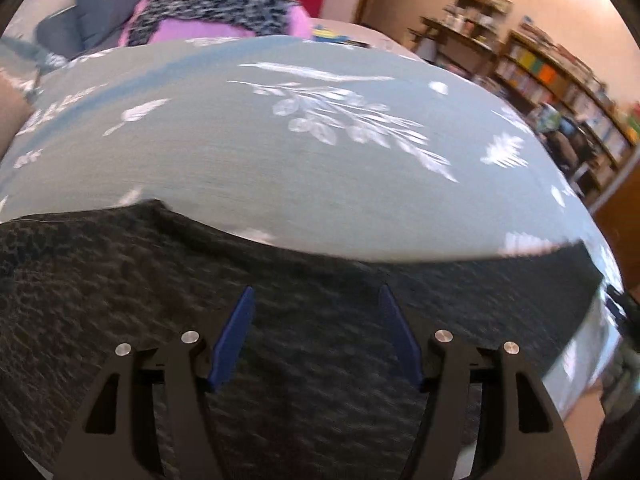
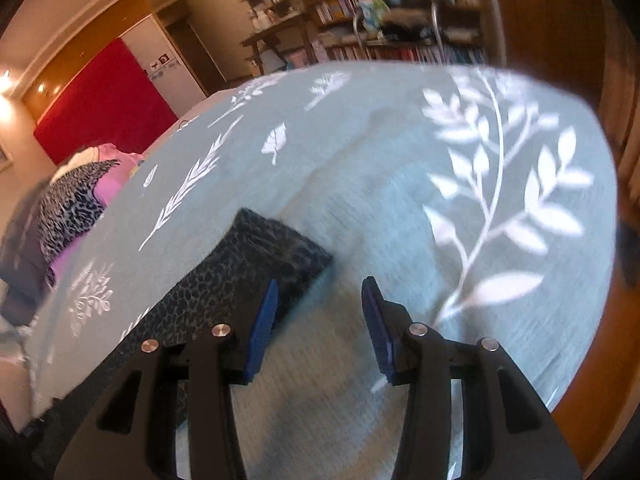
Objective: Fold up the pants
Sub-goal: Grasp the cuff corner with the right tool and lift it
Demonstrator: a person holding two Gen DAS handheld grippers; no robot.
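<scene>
Left gripper [image 1: 316, 300] parted, empty, above one dark patterned pants [image 1: 160, 300] lying flat on leaf-print surface [image 1: 320, 160]; right gripper [image 2: 320, 292] parted, empty, beside pants' end

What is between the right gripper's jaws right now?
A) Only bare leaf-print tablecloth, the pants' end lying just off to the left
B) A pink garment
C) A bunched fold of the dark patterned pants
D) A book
A: in the right wrist view the right gripper has its jaws apart over the bare tablecloth, with the end of the dark pants lying beside and behind the left jaw, not clamped.
</scene>
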